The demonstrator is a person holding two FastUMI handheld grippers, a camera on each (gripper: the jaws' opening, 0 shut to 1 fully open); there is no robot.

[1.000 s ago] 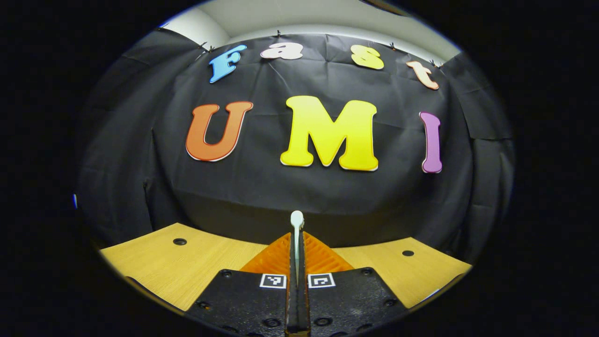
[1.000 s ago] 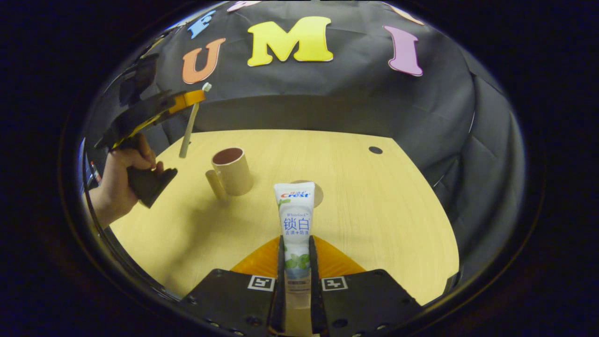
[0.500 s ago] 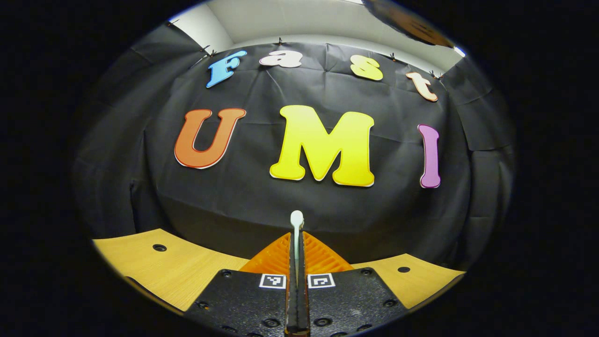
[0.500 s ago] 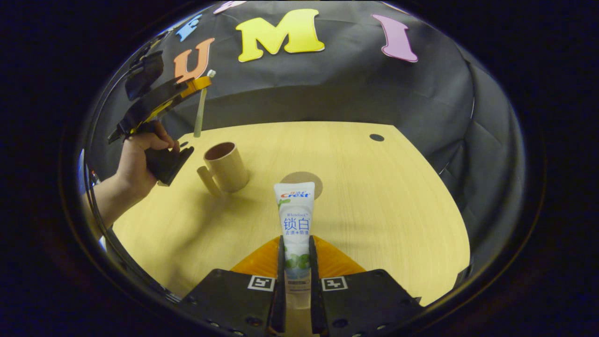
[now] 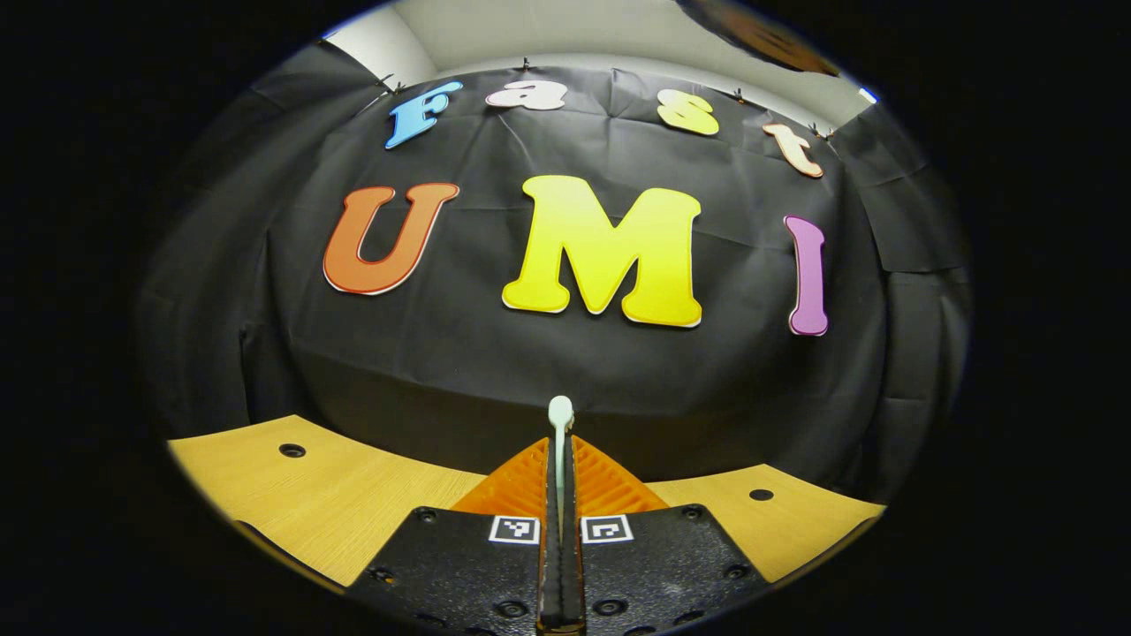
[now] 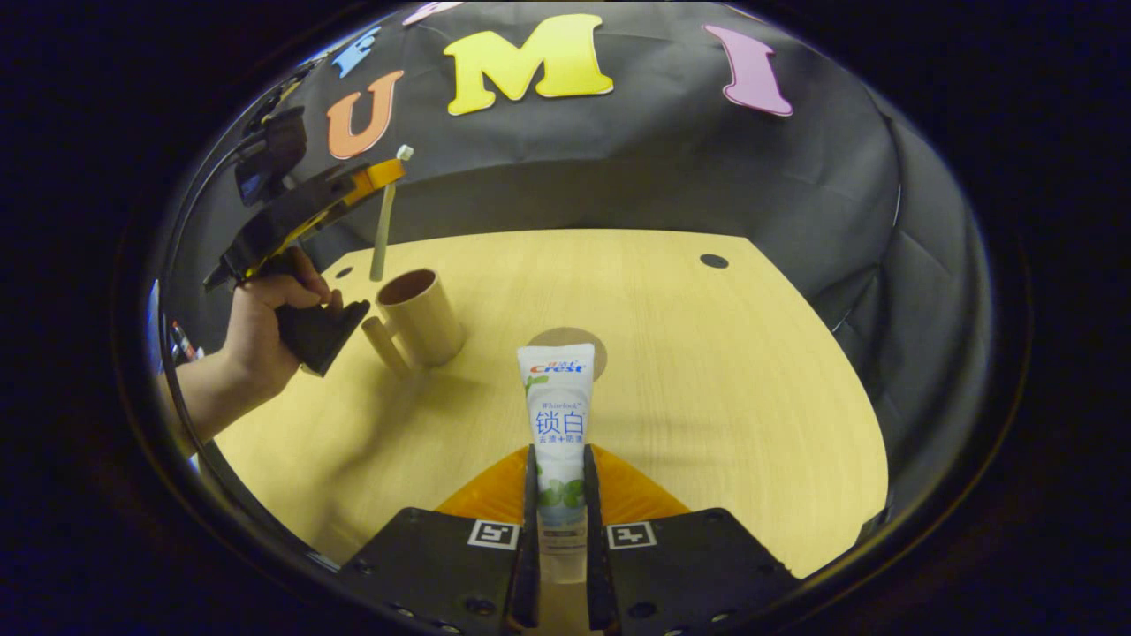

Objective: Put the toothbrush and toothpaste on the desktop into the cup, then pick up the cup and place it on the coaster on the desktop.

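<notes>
Tan cup [image 6: 420,315], white toothbrush [image 6: 385,225], white toothpaste [image 6: 557,415], light wood desktop [image 6: 707,389].

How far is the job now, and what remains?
Both items are picked up, none is in the cup yet. The left tongs hold the toothbrush above it; the right tongs hold the toothpaste. Left: drop both in, then move the cup onto the coaster.
</notes>
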